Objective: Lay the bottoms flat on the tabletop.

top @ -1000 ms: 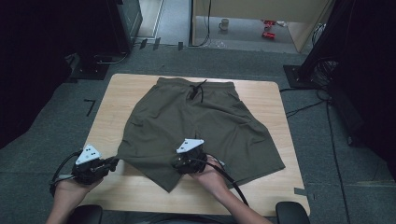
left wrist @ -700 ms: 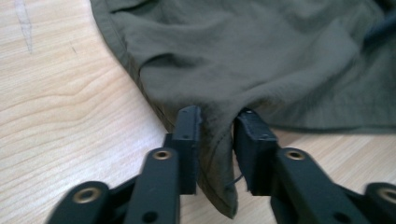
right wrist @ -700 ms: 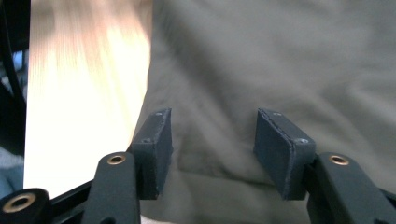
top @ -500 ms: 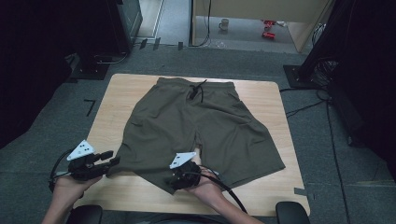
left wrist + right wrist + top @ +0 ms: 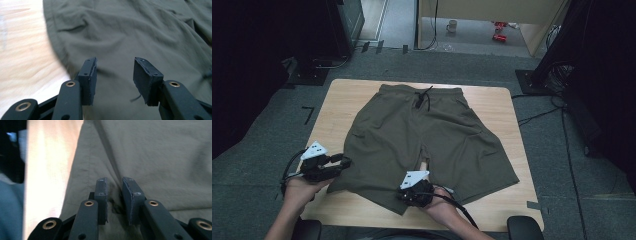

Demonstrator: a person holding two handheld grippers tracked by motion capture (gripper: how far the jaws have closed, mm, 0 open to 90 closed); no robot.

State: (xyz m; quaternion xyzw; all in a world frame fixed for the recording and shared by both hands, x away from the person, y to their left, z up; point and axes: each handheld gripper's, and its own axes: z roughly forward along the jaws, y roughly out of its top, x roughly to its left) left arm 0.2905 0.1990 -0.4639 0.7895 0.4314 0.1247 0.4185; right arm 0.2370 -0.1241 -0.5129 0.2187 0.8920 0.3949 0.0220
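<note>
Olive green shorts (image 5: 422, 135) lie flat on the wooden table (image 5: 492, 105), with the waistband and black drawstring at the far side. My left gripper (image 5: 347, 161) is at the outer edge of the left leg. In the left gripper view it (image 5: 115, 68) hovers just over the shorts (image 5: 125, 30); its jaws have just been opening and hold nothing. My right gripper (image 5: 403, 196) is low on the left leg's hem near the crotch. In the right gripper view its jaws (image 5: 115, 182) have just been closing to a narrow gap over a crease of the shorts (image 5: 162, 157).
Bare wood (image 5: 22, 50) lies left of the shorts and along the near edge (image 5: 492, 210). Dark floor surrounds the table, with black stands (image 5: 557, 75) and cables at the far right. A chair's armrests (image 5: 522, 227) show at the bottom.
The left gripper slid right onto the shorts' edge and its jaws opened. The right gripper drew back toward the near hem and its jaws narrowed.
</note>
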